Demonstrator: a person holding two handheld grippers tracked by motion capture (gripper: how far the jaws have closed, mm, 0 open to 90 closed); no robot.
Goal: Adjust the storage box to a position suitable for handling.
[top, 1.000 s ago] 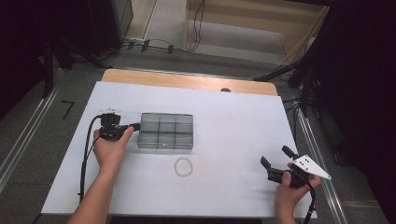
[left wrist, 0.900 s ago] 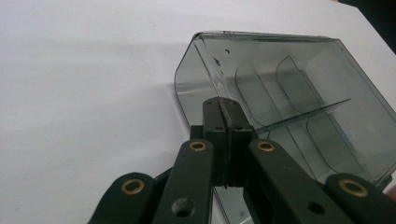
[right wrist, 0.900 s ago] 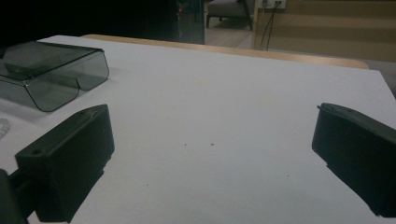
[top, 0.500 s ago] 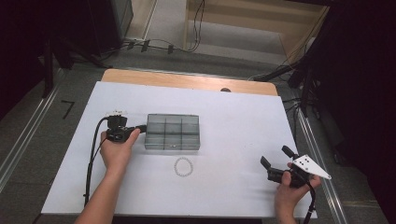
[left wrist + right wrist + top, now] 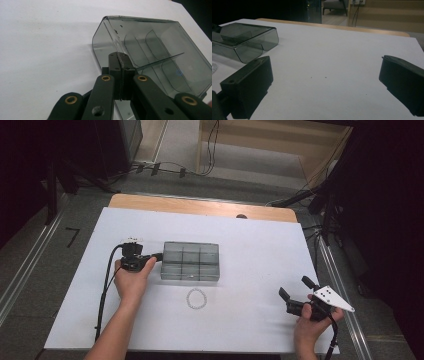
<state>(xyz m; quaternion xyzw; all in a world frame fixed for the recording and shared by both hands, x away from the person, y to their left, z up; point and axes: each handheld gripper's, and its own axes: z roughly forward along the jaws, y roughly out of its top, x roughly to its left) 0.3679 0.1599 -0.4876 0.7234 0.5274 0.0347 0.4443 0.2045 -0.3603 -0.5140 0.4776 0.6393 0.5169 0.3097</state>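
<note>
A smoky clear box point(image 5: 190, 261) with several compartments lies closed on the white table top point(image 5: 260, 250). My left gripper point(image 5: 159, 255) is shut, its tips against the box's left end wall. In the left gripper view the closed jaws point(image 5: 120, 58) meet the box point(image 5: 150, 50) at its near wall, with nothing between them. A small ring of pale beads point(image 5: 196, 298) lies on the table just in front of the box. My right gripper point(image 5: 295, 287) rests open near the front right corner, far from the box. Between its open jaws point(image 5: 324, 75) is bare table, with the box point(image 5: 244, 37) off to the left.
A wooden strip point(image 5: 200, 206) runs along the table's far edge, with a small dark object point(image 5: 241, 216) on it. Cables point(image 5: 165, 169) lie on the floor beyond. A metal rail point(image 5: 345, 285) runs down the right side. Cables trail from both grippers toward the front edge.
The left gripper and the box have slid together to the right across the table. The bead ring and the right gripper have stayed where they were.
</note>
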